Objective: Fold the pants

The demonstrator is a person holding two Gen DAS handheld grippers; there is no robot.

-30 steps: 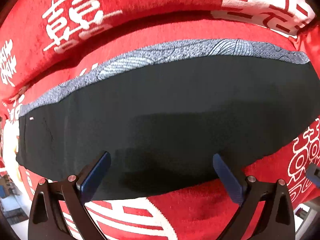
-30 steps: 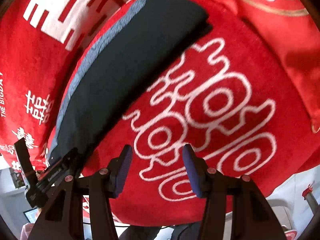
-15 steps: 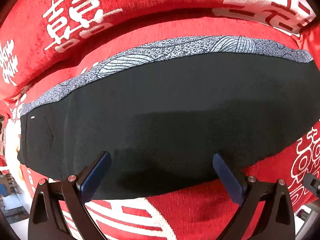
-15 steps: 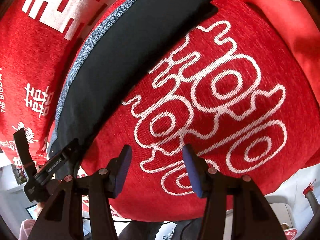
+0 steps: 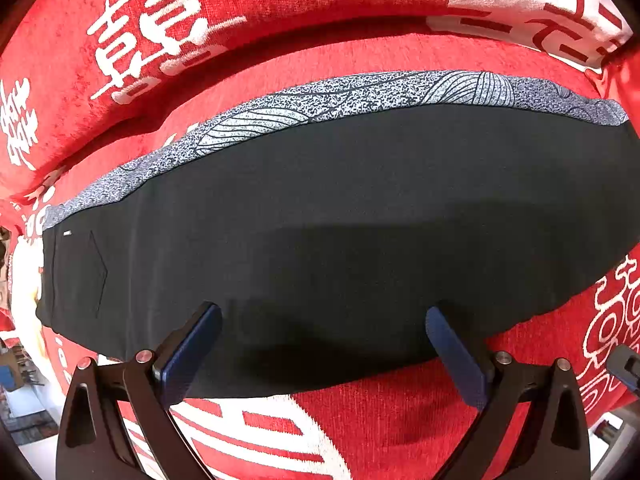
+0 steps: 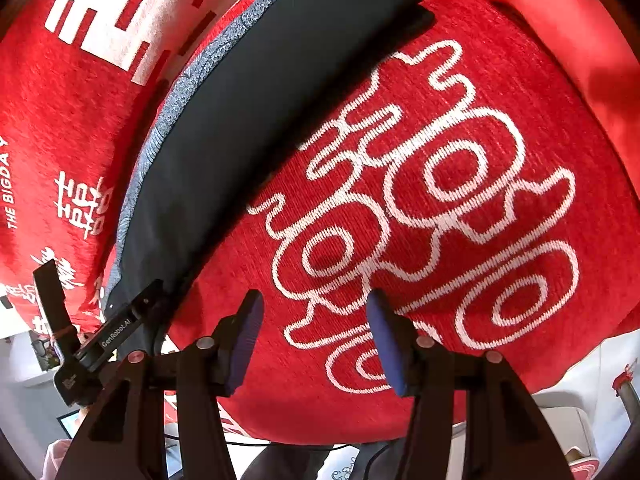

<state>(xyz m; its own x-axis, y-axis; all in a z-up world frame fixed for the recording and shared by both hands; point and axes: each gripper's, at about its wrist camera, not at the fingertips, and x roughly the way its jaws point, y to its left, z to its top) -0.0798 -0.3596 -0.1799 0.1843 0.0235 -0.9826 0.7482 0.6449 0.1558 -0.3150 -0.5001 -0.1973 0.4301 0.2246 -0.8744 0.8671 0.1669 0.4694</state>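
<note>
Since the pants (image 5: 340, 216) are already folded into a long flat black band, the long axis is easy to read: in the left wrist view it runs left to right across the red cover (image 5: 360, 52), with the grey patterned strip (image 5: 360, 94) along the far edge and the plain black side nearest the camera. The end with the tiny white tag (image 5: 67, 233) and a stitched pocket outline sits at the left.

The left gripper (image 5: 323, 344) has its jaws spread wide and nothing between them. Both blue pads (image 5: 188, 354) hang over the near edge of the pants, 1 toward each side of the band's middle (can't tell if they actually touch the fabric).

From the right wrist view the same pants (image 6: 256, 120) run diagonally, from lower left up to the top centre, where the rounded folded end sits. The right gripper (image 6: 314, 336) is off to the side of them, over the white looping characters (image 6: 420, 216) on the red cover, clear of the fabric. Its jaws are parted moderately, narrower than the left pair, and hold nothing. The left gripper's body (image 6: 108, 340) shows at the lower left there, by the near end of the pants.
</note>
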